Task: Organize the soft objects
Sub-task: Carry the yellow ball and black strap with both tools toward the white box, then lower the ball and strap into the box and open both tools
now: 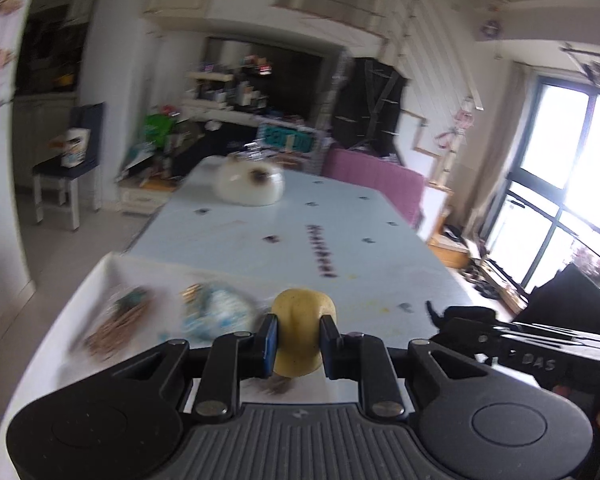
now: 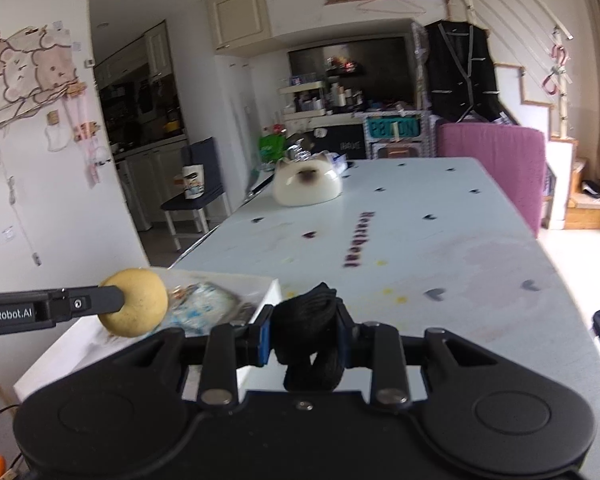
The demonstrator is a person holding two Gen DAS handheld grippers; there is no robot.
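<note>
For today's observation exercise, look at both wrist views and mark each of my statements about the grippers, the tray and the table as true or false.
1. The left gripper squeezes a yellow ball. True.
2. The right gripper is empty. False: it is shut on a black cloth bundle.
3. The white tray holds a blue-and-white item. True.
4. The cat-face cushion lies inside the tray. False: it sits at the far end of the table.

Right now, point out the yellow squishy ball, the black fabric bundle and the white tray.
yellow squishy ball (image 1: 302, 330): left wrist view, its front face between the pads.
black fabric bundle (image 2: 314, 324): right wrist view, middle of the bundle.
white tray (image 2: 266, 296): right wrist view, its near right wall.
</note>
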